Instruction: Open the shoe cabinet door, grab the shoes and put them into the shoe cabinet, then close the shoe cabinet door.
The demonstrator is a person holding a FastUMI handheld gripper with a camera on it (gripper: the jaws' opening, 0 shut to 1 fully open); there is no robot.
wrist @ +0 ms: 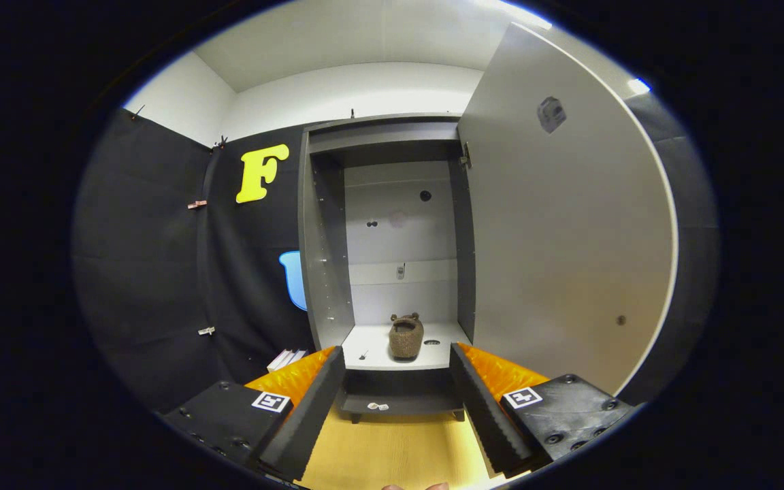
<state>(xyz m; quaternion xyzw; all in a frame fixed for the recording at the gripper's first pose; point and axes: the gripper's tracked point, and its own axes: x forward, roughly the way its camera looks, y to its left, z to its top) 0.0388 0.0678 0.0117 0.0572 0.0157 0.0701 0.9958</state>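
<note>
So the tool (397, 381) has its fingers spread wide apart with nothing between them, hanging over the wood floor (392, 449) in front of the shoe cabinet (324, 272). Door (569, 224) is swung fully open to the right. Beyond the fingers, the shoe (406, 336), a brown fuzzy slipper-looking thing, sits on the cabinet's bottom shelf (378, 354), near the middle toward the front edge. I'd guess it's light and squishy, so pinching the rim of the opening should work. Looks like closing the door is what's left.
</note>
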